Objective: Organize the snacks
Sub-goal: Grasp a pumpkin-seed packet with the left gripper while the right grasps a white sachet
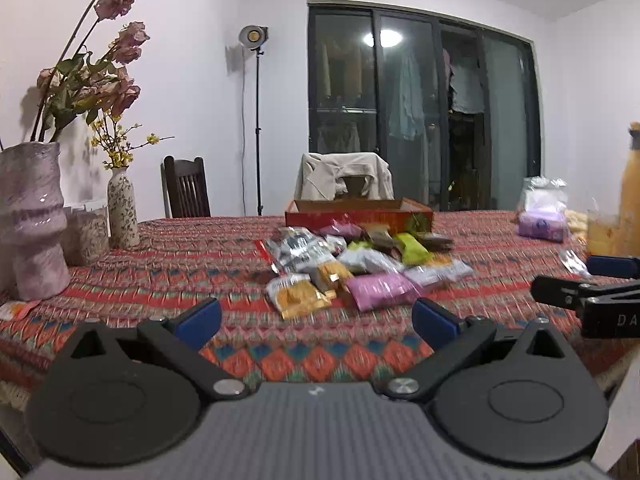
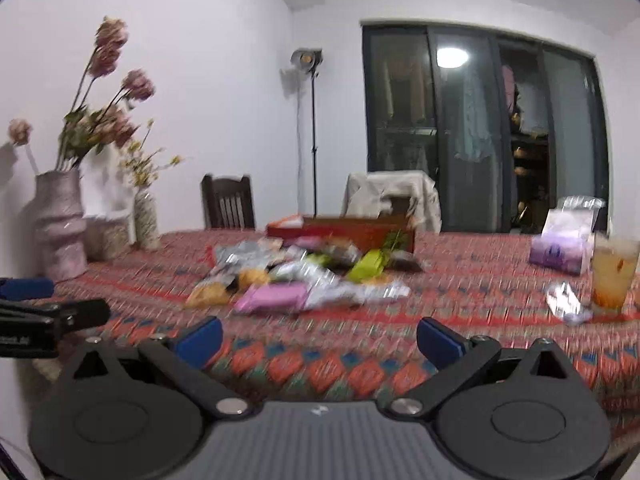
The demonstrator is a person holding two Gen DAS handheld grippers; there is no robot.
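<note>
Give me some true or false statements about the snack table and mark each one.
1. Both tools, left tool and right tool, are open and empty. True.
2. The snack packets already lie inside the red box. False: they are piled on the tablecloth in front of it.
3. A pink packet lies at the pile's near edge. True.
4. The drink glass stands beside the vases. False: it stands at the far right; the vases stand left.

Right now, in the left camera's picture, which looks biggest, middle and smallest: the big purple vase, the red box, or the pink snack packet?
1. Big purple vase, though it sits nearest the camera, which inflates it.
2. Red box, farthest back.
3. Pink snack packet.
</note>
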